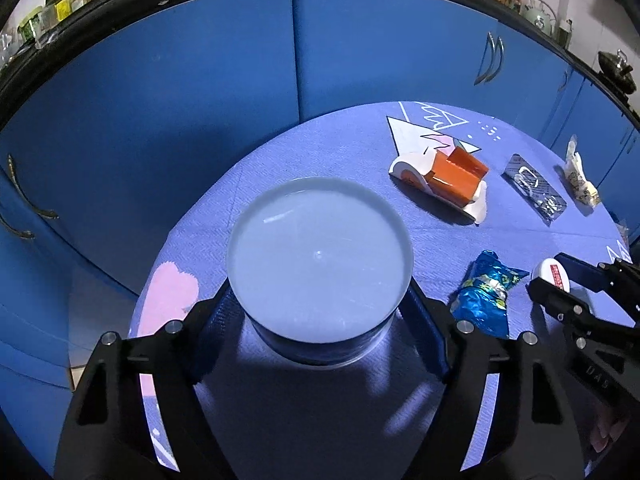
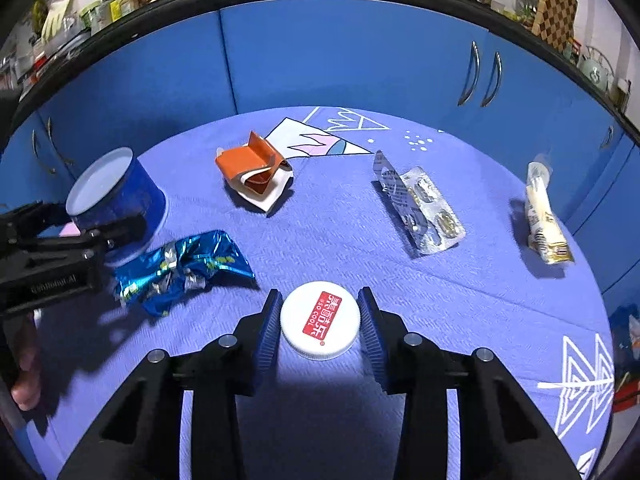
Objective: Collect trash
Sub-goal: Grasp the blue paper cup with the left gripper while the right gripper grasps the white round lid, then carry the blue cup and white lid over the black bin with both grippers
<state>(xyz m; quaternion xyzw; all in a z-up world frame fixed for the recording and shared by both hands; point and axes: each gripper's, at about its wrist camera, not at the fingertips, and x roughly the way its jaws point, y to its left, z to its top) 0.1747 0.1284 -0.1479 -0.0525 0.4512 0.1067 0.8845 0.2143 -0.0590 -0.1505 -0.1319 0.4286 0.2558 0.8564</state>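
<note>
At the bottom middle of each frame, my left gripper (image 1: 320, 316) hugs the blue tub (image 1: 320, 264), right gripper (image 2: 318, 320) brackets the white cap (image 2: 319, 319); wrappers still litter the counter (image 2: 340, 240), tub's empty.

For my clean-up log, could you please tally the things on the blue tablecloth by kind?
Round blue tub: 1
White bottle cap: 1
Crumpled blue foil wrapper: 1
Orange and white carton, flattened: 1
Silver blister pack: 1
Pale sachet wrapper: 1
Total: 6
</note>
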